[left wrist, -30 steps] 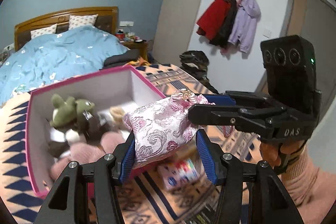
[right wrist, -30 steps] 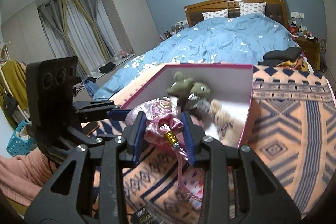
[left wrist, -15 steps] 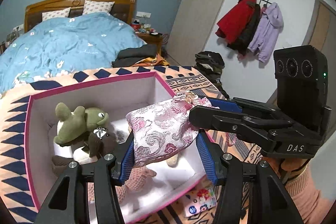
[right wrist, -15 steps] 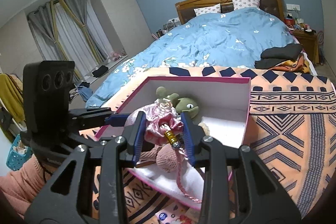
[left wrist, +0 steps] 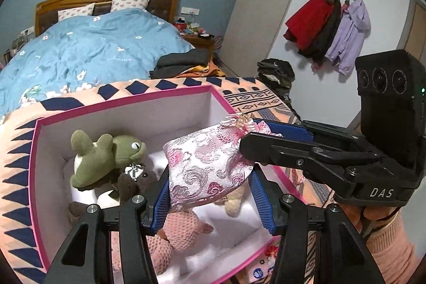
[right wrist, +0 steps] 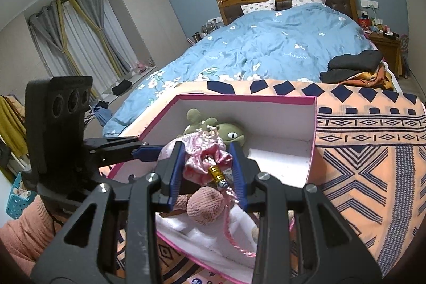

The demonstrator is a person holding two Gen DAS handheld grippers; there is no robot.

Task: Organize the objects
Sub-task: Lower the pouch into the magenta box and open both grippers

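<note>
Between both sets of tongs hangs a pink brocade pouch (left wrist: 207, 169): the left tongs (left wrist: 210, 193) clamp its body, the right tongs (right wrist: 207, 167) pinch its gathered neck, likely sharing the soft load above the pink-rimmed box (left wrist: 125, 100). Beneath, a pink knitted toy (right wrist: 205, 206) is partly covered; the green plush (left wrist: 103, 156) hides darker toys, hard to identify.
</note>
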